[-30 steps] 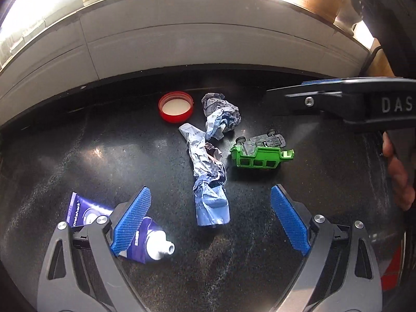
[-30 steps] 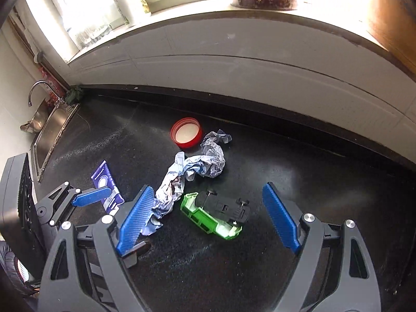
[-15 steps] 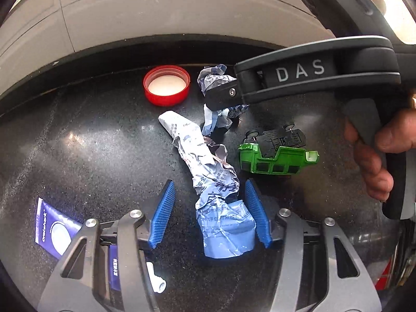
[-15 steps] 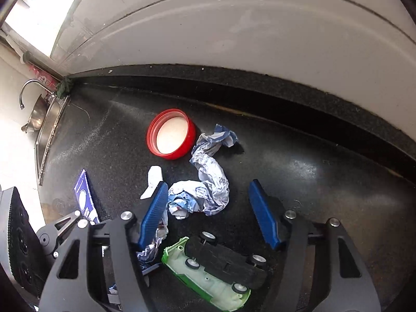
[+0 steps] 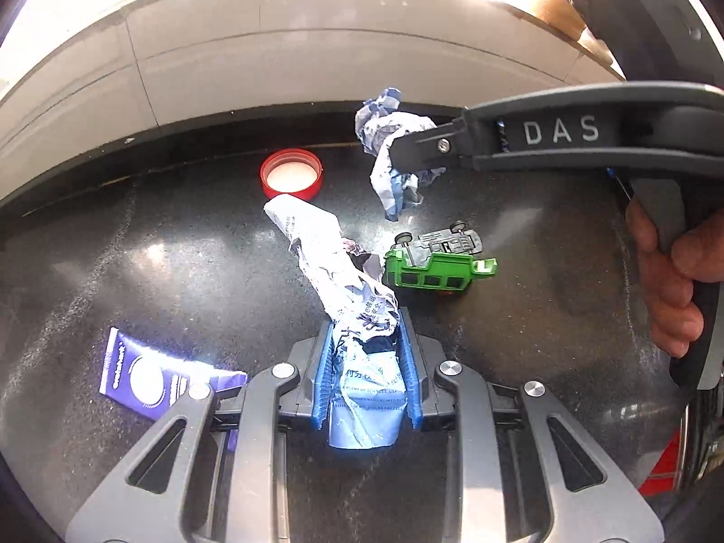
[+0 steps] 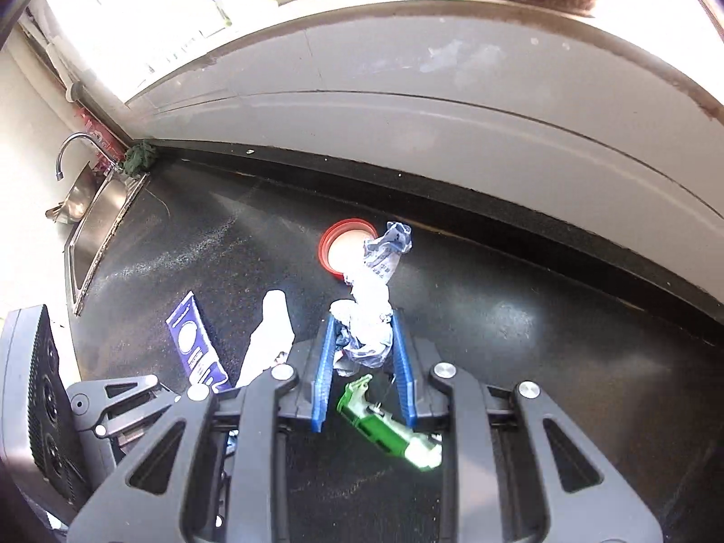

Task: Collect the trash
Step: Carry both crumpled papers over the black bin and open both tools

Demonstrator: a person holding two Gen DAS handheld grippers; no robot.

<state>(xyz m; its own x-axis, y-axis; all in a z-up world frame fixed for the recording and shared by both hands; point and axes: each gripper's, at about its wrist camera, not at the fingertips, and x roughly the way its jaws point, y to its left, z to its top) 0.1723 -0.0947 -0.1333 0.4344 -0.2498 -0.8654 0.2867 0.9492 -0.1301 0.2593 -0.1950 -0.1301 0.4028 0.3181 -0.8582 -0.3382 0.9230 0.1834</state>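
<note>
Two crumpled wrappers, one between the pads of each hand-held gripper.

Largest first: the dark speckled surface (image 5: 135, 271) carries everything, with a steel sink (image 6: 90, 221) at its far left end (what lies in it cannot be made out). The left hand-held gripper (image 5: 364, 371) is closing narrow on the near end of the long printed wrapper (image 5: 330, 267), whose long axis runs away from the pads toward the red jar lid (image 5: 292, 174). The right hand-held gripper (image 6: 364, 353) is pinched on the smaller crumpled wrapper (image 6: 373, 298), which stands up ahead of its pads. A green toy car (image 5: 436, 262) lies overturned just beside the long wrapper; a purple tube (image 5: 149, 375) lies left. No bin shows.
</note>
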